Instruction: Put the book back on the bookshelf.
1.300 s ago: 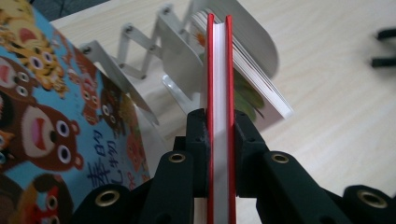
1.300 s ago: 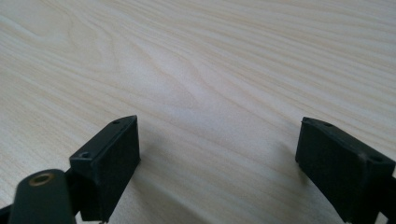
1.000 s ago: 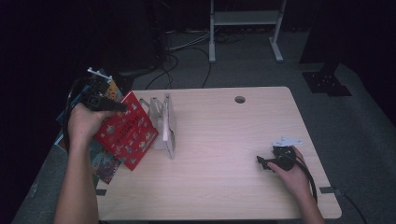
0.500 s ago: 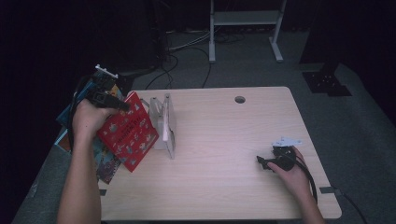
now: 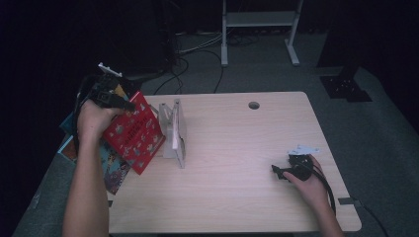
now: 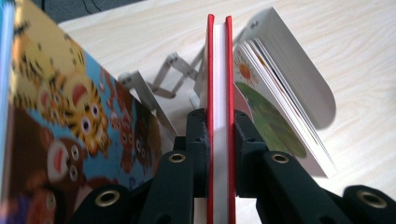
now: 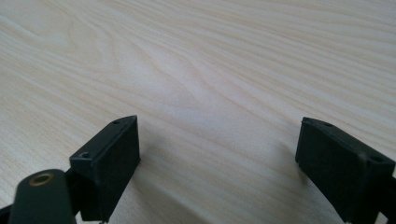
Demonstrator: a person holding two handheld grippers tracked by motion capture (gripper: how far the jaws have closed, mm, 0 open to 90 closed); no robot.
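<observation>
Red book (image 5: 133, 132) higher, beside rack (image 5: 174, 132)

Both arms are bare, no sleeves at all. The left tool (image 6: 219, 140) is chunky matte black, with brass-ringed screw holes along its linkage bars. The right tool (image 5: 282, 171) is the same black, topped with a grey three-cornered plate and trailing a black cable.

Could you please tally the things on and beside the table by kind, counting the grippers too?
Picture books: 3 — red book clamped by the left gripper, white board book, tiger-cover book.
Book stands: 1 — grey stand.
Grippers: 2 — left gripper, right gripper.
Total: 6
</observation>
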